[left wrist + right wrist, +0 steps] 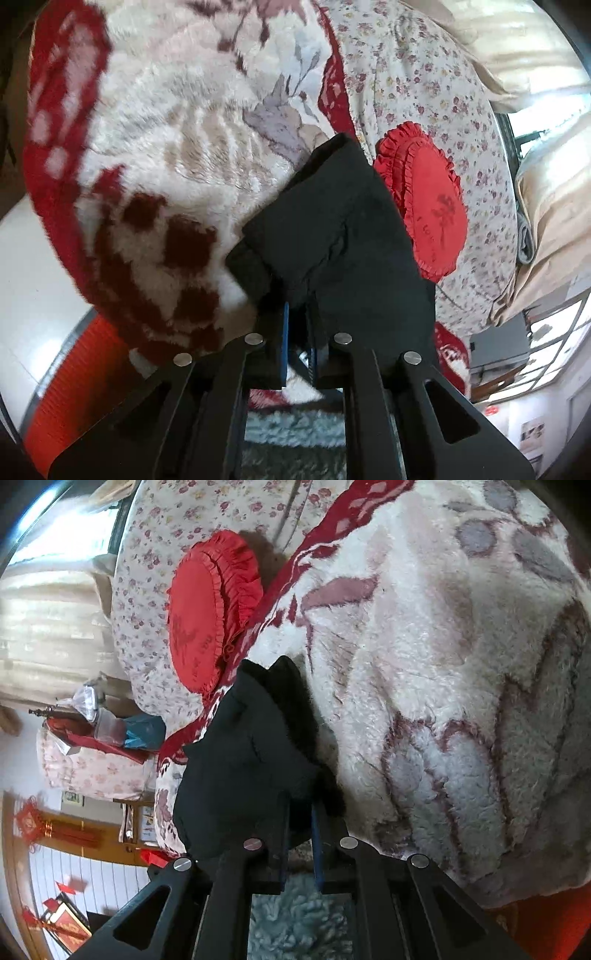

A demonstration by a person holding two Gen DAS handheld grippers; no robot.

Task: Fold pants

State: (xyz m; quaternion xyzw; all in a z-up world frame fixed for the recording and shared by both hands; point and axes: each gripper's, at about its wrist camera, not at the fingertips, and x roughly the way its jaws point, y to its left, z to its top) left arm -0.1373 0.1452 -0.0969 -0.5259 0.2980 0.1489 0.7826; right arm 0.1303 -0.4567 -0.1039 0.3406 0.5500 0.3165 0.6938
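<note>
The black pants [343, 221] hang bunched over my left gripper [297, 314], which is shut on a fold of the cloth above the fluffy red-and-white blanket [159, 140]. In the right wrist view the black pants [243, 760] drape over my right gripper [299, 812], which is also shut on the cloth. The fingertips of both grippers are hidden under the fabric. The pants are lifted off the blanket [443, 664].
A red frilled cushion [424, 206] lies on the floral bedsheet [424, 74] beyond the pants; it also shows in the right wrist view [210, 620]. An orange ribbed object [74, 376] and white floor lie at the left. Bags and clutter [103, 723] sit beside the bed.
</note>
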